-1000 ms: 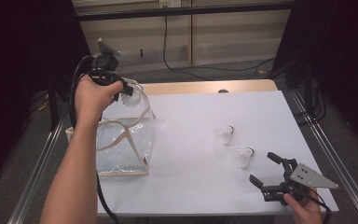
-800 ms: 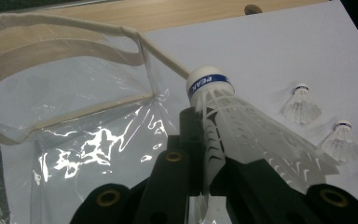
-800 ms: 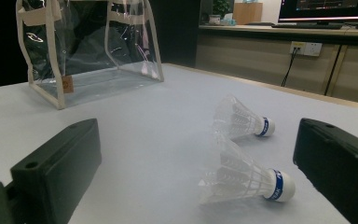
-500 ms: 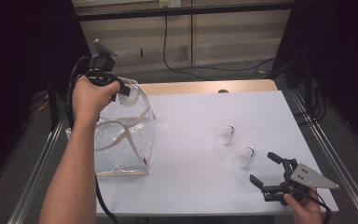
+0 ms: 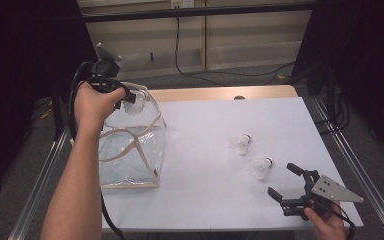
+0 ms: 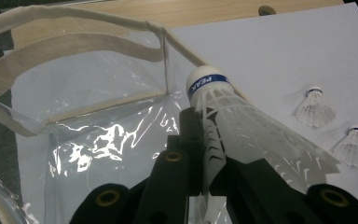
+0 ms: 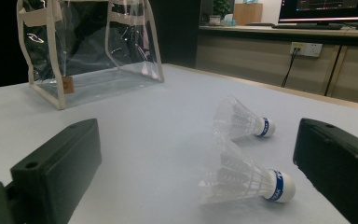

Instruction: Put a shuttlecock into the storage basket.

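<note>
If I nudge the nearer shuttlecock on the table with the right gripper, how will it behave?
The nearer shuttlecock lies on its side, so it would probably pivot or roll in an arc around its cork. Its thin translucent skirt looks very light and may skid away. The right gripper is open; squeeze gently.

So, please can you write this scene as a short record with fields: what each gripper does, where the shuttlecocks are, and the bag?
left gripper: shut on a shuttlecock, held above the open top of the bag
right gripper: open, low over the table, holds nothing
bag: clear plastic with cream trim, stands upright at the left side of the table, top open
loose shuttlecocks: two on the table, the farther shuttlecock and the nearer shuttlecock, both lying on their sides
table: white surface
</note>
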`<state>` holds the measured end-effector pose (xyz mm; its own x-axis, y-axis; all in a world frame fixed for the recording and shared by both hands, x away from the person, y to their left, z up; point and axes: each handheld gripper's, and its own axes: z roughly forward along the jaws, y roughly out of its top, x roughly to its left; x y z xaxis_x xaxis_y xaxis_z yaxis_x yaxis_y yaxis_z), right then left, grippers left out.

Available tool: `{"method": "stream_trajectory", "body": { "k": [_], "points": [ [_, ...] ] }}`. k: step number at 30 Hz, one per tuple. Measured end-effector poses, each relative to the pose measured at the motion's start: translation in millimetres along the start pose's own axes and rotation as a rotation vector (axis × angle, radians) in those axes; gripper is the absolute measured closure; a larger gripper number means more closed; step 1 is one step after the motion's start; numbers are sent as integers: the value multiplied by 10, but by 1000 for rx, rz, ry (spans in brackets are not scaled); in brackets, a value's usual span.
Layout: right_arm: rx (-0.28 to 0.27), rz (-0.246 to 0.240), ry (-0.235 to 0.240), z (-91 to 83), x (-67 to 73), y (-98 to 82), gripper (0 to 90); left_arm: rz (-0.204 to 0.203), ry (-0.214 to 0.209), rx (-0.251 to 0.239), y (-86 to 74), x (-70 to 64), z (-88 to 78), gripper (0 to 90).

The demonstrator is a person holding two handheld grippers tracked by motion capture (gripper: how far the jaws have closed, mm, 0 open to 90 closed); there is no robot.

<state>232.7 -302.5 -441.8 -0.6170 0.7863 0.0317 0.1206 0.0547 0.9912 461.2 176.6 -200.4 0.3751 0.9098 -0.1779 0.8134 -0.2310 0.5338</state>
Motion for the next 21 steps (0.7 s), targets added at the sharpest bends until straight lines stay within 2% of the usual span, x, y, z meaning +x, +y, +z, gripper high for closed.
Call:
{"method": "stream_trajectory", "body": {
  "k": [21],
  "points": [
    [1,-1,1,5,1,-2,6,-17,14,10,-40,84,41,886]
  ]
}}
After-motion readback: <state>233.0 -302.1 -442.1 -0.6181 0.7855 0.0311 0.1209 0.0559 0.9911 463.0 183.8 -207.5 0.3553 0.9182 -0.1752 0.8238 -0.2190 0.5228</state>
